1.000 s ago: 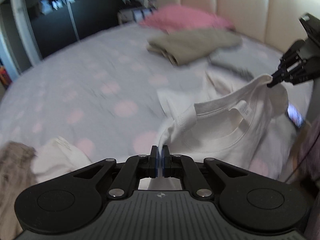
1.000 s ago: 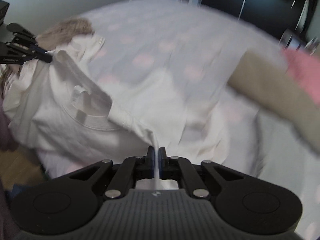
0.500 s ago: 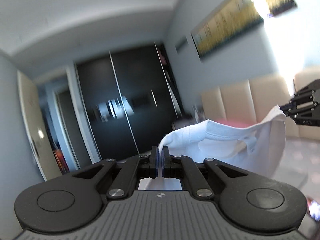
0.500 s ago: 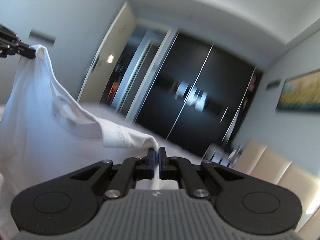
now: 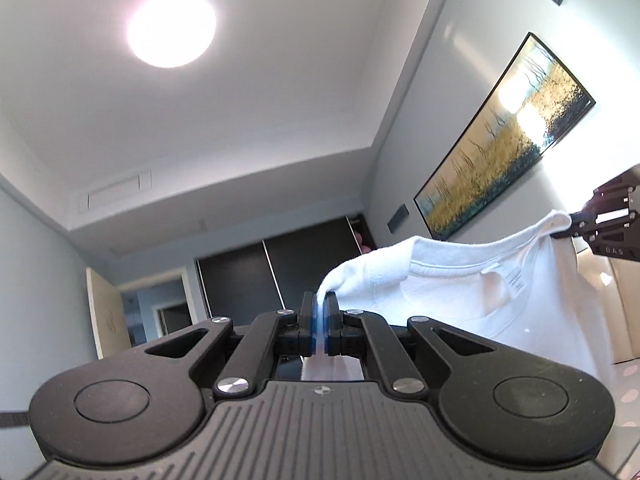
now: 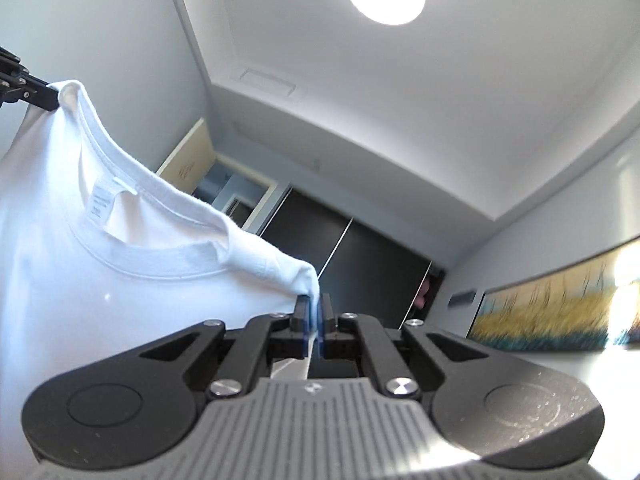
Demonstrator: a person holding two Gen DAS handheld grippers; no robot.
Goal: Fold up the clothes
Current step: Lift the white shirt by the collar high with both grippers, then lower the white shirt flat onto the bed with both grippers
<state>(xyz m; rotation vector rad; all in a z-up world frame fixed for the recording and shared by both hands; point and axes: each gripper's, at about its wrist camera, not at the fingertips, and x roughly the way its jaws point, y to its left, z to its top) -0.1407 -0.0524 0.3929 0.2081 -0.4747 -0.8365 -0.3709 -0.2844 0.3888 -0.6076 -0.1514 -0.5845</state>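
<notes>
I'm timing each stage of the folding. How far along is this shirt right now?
Early stage. Done: the white cotton T-shirt is picked up, pinched at one shoulder by the left hand-held gripper and at the other by the right hand-held gripper. In hand: it hangs spread between them, collar and neck label showing, both cameras tilted toward the ceiling. Left: laying it flat and making every fold; none shows yet.
</notes>
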